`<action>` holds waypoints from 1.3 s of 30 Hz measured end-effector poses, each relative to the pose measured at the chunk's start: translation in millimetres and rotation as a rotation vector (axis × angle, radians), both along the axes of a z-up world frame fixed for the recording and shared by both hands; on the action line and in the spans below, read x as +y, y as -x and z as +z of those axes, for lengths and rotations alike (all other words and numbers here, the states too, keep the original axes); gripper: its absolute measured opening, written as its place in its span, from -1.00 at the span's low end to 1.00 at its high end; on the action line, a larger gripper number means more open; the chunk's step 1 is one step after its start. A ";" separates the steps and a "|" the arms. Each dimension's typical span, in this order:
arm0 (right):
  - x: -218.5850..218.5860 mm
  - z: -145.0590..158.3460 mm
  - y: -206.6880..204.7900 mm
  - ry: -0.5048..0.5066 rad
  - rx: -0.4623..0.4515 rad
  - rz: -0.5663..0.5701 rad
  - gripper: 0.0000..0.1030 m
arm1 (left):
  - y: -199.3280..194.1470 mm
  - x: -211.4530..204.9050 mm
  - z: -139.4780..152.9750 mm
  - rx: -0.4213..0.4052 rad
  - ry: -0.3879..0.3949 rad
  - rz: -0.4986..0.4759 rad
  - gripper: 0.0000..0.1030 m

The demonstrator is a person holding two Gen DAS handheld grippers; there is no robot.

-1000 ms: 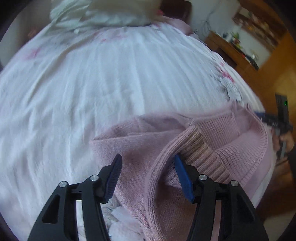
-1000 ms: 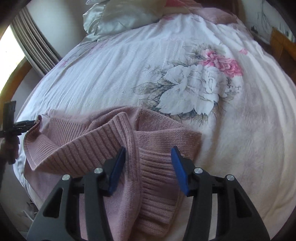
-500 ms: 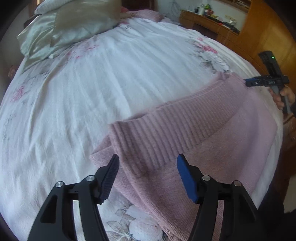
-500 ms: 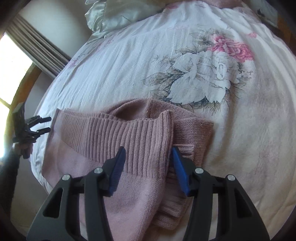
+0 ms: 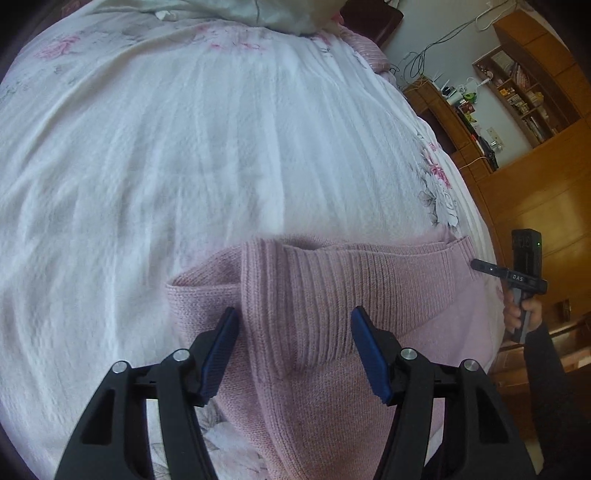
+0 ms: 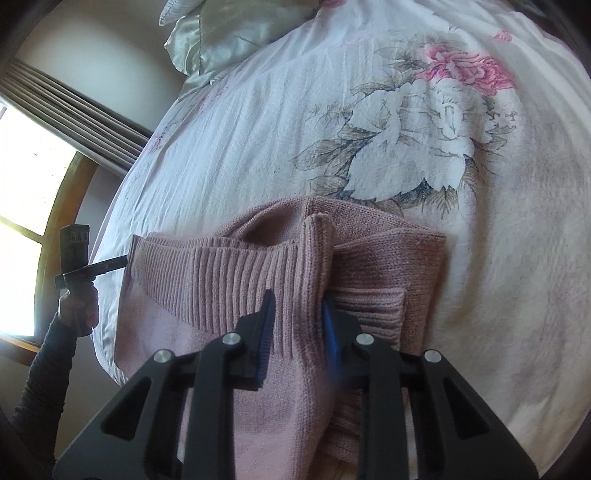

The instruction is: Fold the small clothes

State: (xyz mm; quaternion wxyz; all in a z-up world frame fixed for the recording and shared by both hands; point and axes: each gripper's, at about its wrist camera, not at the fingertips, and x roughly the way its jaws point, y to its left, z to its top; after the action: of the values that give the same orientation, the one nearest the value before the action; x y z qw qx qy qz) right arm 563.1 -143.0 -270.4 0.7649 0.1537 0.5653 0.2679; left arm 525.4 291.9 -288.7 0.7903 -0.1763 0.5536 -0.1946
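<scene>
The bedspread [image 5: 192, 155] lies bare and flat beyond the sweater [image 5: 332, 295], giving wide passage up to the pillows [image 6: 236, 33] at the head. The sweater's raised ribbed fold sits between the left gripper's [image 5: 295, 350] spread fingers. A cabinet [image 5: 535, 192] bounds the bed's far side.

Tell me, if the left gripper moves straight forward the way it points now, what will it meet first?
Most likely the ribbed band of the pink sweater, which lies between the open fingers of the left gripper. Beyond it is only the white bedspread. Depth is hard to judge here.
</scene>
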 end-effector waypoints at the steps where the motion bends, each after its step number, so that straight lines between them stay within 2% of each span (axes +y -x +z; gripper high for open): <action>1: -0.9 -0.2 -0.9 -0.003 0.000 -0.002 -0.51 | -1.4 -1.3 -2.3 0.009 -0.010 0.005 -0.46; 3: -1.3 -0.5 -0.9 0.008 -0.009 -0.006 -0.62 | -1.7 -1.9 -5.1 0.011 -0.007 0.018 -0.83; 4: -1.1 1.2 0.4 0.025 -0.028 -0.012 -0.81 | -0.1 -1.8 -4.4 -0.001 -0.006 0.031 -0.84; 8: -3.2 14.4 11.7 0.021 -0.092 -0.028 -0.84 | 16.2 -0.2 12.6 -0.101 0.003 0.063 -0.86; 11: -10.2 35.1 18.5 -0.011 -0.140 -0.052 -0.84 | 27.3 5.3 38.4 -0.199 0.052 0.096 -0.87; 12: -13.2 40.8 18.3 -0.016 -0.153 -0.060 -0.84 | 27.8 7.1 45.8 -0.217 0.086 0.096 -0.87; 14: -18.7 50.4 15.5 -0.022 -0.170 -0.079 -0.84 | 24.7 10.2 55.1 -0.237 0.101 0.110 -0.87; 20: -30.0 41.4 -7.7 -0.001 -0.149 -0.163 -0.85 | 1.4 22.6 45.2 -0.228 0.130 0.185 -0.87; 22: -29.4 28.9 -16.5 0.015 -0.125 -0.175 -0.85 | -6.2 23.1 29.5 -0.191 0.134 0.191 -0.87; 27: -23.1 -7.9 -33.1 0.088 -0.063 -0.186 -0.85 | -24.6 22.8 -17.5 -0.078 0.088 0.210 -0.87; 29: -22.8 -21.5 -37.5 0.118 -0.044 -0.199 -0.84 | -30.1 22.7 -27.3 -0.047 0.077 0.209 -0.86; 31: -22.2 -27.4 -38.0 0.130 -0.041 -0.207 -0.79 | -30.5 21.9 -24.7 -0.035 0.056 0.218 -0.80; 32: -23.1 -21.1 -34.0 0.135 -0.066 -0.222 -0.74 | -27.7 22.9 -15.9 -0.048 0.029 0.235 -0.73; 34: -24.2 3.6 -19.6 0.137 -0.143 -0.254 -0.63 | -10.4 25.1 16.2 -0.143 -0.026 0.282 -0.61; 36: -21.3 28.2 -1.3 0.077 -0.203 -0.238 -0.63 | 7.9 19.7 40.4 -0.233 0.047 0.234 -0.47; 38: -13.8 35.3 10.8 0.006 -0.194 -0.200 -0.63 | 16.5 4.6 42.3 -0.237 0.121 0.153 -0.38; 39: -8.2 30.8 12.1 0.001 -0.175 -0.184 -0.63 | 16.4 -3.2 33.6 -0.212 0.130 0.123 -0.36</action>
State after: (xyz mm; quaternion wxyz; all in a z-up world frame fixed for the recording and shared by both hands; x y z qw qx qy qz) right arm 551.0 -151.2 -239.6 0.8326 0.1805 0.4801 0.2090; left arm 508.9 288.6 -255.1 0.8417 -0.2392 0.4413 -0.1989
